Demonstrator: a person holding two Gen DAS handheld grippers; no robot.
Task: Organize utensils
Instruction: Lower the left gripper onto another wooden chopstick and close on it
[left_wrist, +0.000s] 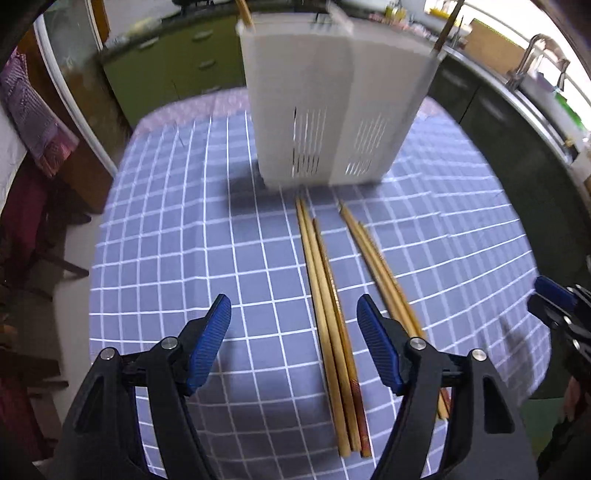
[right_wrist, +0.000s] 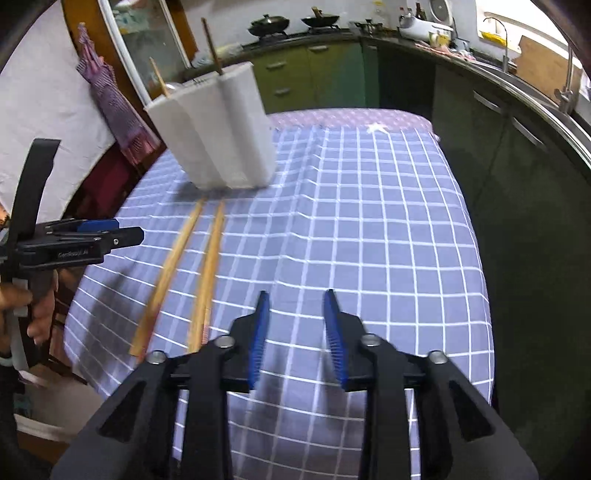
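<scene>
We see a white slotted utensil holder (left_wrist: 332, 99) standing at the far side of the checked-cloth surface (left_wrist: 166, 221), with two chopsticks (right_wrist: 212, 48) already upright in it. Two bundles of loose chopsticks (left_wrist: 328, 295) lie just in front of the holder, not yet sorted. Our left hand-held gripper (left_wrist: 293, 343) has its jaws apart over the nearer bundle; the right hand-held gripper (right_wrist: 297, 339) is narrowly parted, empty. We judge the task part done.

Wide bare stretch of checked bench (right_wrist: 388, 229) right of the chopsticks (left_wrist: 332, 306), white utensil holder (left_wrist: 332, 103) blocking the far end, two chopstick bundles lying lengthwise mid-bench, narrow lane between them
</scene>
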